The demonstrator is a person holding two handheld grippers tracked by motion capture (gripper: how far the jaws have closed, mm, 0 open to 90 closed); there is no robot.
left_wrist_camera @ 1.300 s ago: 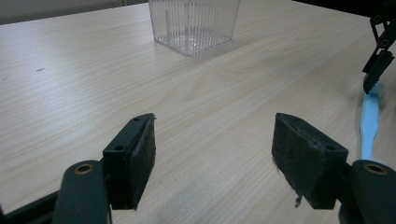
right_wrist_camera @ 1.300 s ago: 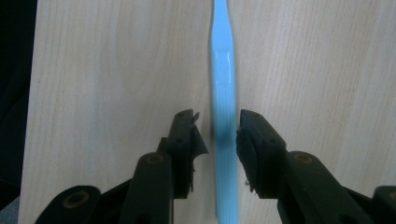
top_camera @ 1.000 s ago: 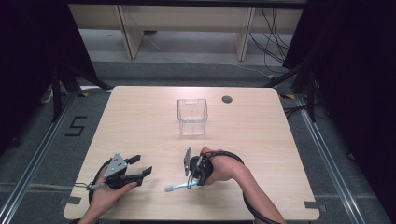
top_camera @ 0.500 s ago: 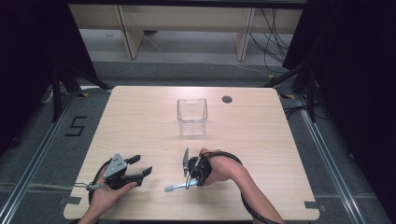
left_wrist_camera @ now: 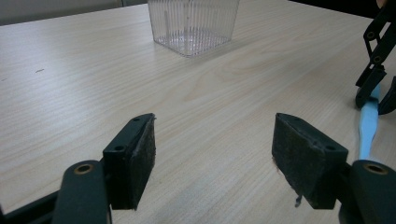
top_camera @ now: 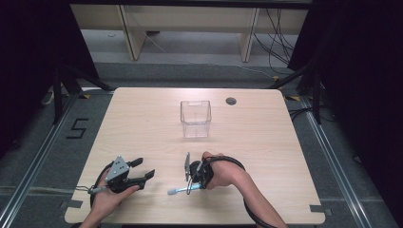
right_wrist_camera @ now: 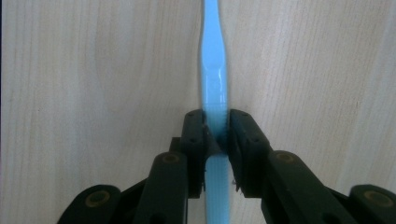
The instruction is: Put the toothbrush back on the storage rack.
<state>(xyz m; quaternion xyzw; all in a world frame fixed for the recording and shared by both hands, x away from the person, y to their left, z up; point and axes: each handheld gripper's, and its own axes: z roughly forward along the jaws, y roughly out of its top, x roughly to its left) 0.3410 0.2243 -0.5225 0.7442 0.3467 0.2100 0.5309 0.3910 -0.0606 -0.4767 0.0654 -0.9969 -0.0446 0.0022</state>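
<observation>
Two grippers work at our near table edge [top_camera: 142, 109]: our left gripper [top_camera: 145, 172] rests with jaws wide and empty, while our right gripper [right_wrist_camera: 216, 133], jaws just closing, clamps the blue toothbrush [right_wrist_camera: 214, 88] lying on the wood. Farther off stands a clear container [top_camera: 195, 118].

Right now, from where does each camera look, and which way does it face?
High view: above the near table edge, facing forward and down; both forearms and both tools show.
Left gripper view: on the left tool, looking level across the table at the box; its open jaws show.
Right gripper view: on the right tool, looking down; its jaws clamp the toothbrush.
All three share the toothbrush.
</observation>
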